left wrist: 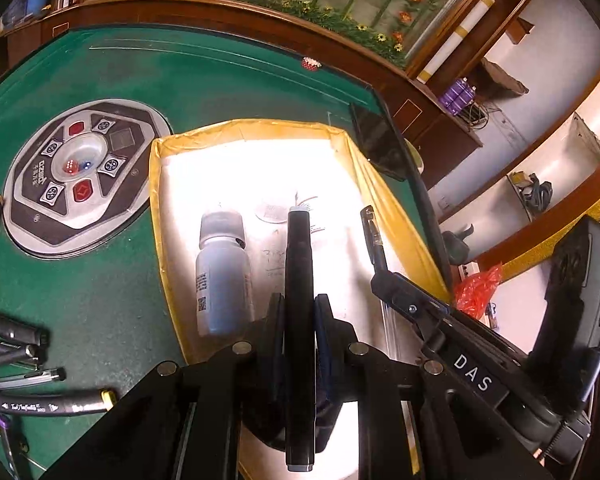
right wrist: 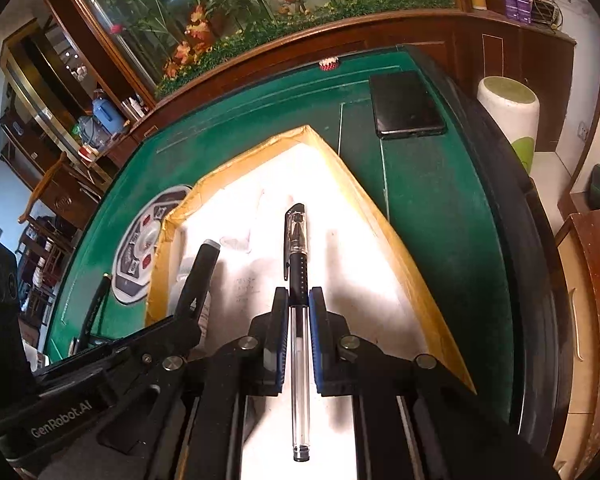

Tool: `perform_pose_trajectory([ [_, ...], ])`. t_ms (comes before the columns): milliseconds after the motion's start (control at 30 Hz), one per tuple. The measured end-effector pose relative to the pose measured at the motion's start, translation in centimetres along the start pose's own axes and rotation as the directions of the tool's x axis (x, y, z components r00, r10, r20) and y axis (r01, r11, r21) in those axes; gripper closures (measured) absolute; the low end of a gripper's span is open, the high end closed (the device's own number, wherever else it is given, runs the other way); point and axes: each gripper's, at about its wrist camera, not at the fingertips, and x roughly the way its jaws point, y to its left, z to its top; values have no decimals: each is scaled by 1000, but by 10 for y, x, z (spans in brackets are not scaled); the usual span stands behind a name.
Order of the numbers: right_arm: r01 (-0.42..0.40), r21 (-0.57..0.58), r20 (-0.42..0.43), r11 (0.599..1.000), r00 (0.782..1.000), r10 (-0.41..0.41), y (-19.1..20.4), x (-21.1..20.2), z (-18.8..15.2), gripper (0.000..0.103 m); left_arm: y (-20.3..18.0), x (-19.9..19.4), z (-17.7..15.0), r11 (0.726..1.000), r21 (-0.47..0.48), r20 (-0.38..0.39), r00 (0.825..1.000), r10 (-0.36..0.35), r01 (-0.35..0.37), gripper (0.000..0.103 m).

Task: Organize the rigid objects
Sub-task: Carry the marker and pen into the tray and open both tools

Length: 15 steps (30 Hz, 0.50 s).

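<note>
Both grippers over the yellow-rimmed tray (left wrist: pixel 156 200) now: left gripper (left wrist: pixel 300 320) pinching the black marker (left wrist: pixel 299 280), right gripper (right wrist: pixel 299 312) pinching the clear pen (right wrist: pixel 299 264), each held lengthwise along its fingers, tips toward the tray's far rim. Beside the marker a small bottle (left wrist: pixel 220 276) lies on the tray floor, parallel to it.
</note>
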Motion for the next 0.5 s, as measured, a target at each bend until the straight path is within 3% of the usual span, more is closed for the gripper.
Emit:
perform_pose_trajectory([
  [500, 60, -33, -32, 998, 998, -61, 3, 12, -2, 93, -4, 1, -9, 998, 61, -5, 1000, -5, 5, 84],
])
